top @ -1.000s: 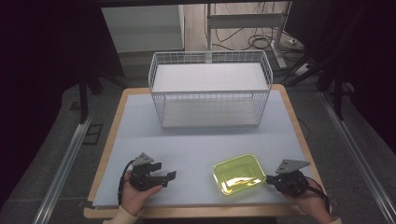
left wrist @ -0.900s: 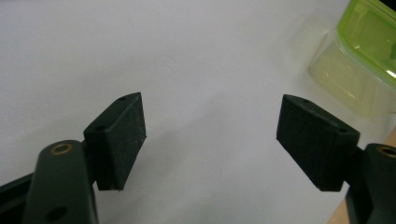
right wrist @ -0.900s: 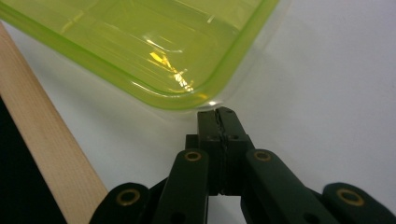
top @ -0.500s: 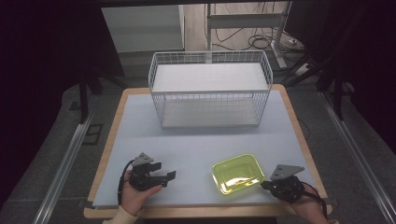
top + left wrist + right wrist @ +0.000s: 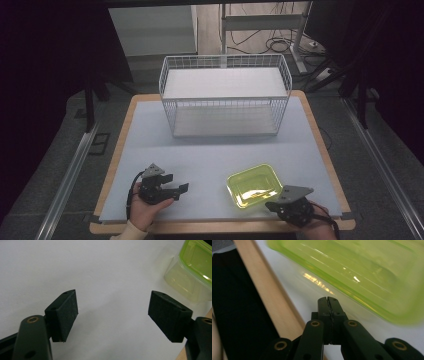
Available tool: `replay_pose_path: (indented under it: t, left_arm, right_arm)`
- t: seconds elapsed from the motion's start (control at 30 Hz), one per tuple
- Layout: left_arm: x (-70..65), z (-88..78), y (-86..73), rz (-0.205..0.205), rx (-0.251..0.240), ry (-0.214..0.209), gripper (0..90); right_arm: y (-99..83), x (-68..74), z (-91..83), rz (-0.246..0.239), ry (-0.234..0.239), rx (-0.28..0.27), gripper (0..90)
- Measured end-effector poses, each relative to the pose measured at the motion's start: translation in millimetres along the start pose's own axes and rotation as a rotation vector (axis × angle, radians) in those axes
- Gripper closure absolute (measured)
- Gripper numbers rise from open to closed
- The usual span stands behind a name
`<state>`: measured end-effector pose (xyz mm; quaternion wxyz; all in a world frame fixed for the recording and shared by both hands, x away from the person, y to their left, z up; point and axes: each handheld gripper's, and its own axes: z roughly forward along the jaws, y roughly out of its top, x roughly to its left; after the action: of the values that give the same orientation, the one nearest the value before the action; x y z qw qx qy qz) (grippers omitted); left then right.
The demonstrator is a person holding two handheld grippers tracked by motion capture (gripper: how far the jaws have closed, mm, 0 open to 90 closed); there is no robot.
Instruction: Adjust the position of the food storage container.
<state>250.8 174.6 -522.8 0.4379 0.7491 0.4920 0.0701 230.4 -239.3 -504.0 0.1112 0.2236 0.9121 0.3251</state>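
Note:
A translucent yellow-green lidded container lies flat on the white mat near the front right. My right gripper is at the table's front edge just beside the container's front right corner, jaws pressed together with nothing between them; its own view shows the container close ahead, blurred. My left gripper rests in a hand at the front left, jaws wide apart over bare mat, pointing toward the container. Its fingers hold nothing.
A white wire basket with a shelf on top stands at the back middle of the mat. The wooden table edge runs close under the right gripper. Bare mat lies between basket and container.
My right gripper has slid left along the front edge toward the container's corner. The container has turned slightly. The left gripper has stayed put.

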Motion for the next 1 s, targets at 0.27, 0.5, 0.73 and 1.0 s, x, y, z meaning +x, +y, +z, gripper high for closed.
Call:
replay_pose_path:
  t: [0.27,0.5,0.73,1.0]
  left_arm:
    - [0.0,0.3,-0.3,0.003,0.001,-0.003,23.5]
    - [0.1,0.7,-0.2,0.003,0.003,-0.004,23.4]
    - [0.2,1.5,-0.5,0.003,0.004,-0.004,23.3]
    - [0.3,1.5,-0.7,0.005,0.008,-0.006,23.3]
  right_arm:
    - [18.4,26.1,21.0,-0.04,0.011,-0.02,90.0]
    - [27.2,35.5,32.9,-0.046,-0.018,-0.042,90.0]
    - [35.2,40.9,46.3,-0.044,-0.051,-0.05,90.0]
    - [39.6,44.3,50.9,-0.036,-0.041,-0.057,90.0]
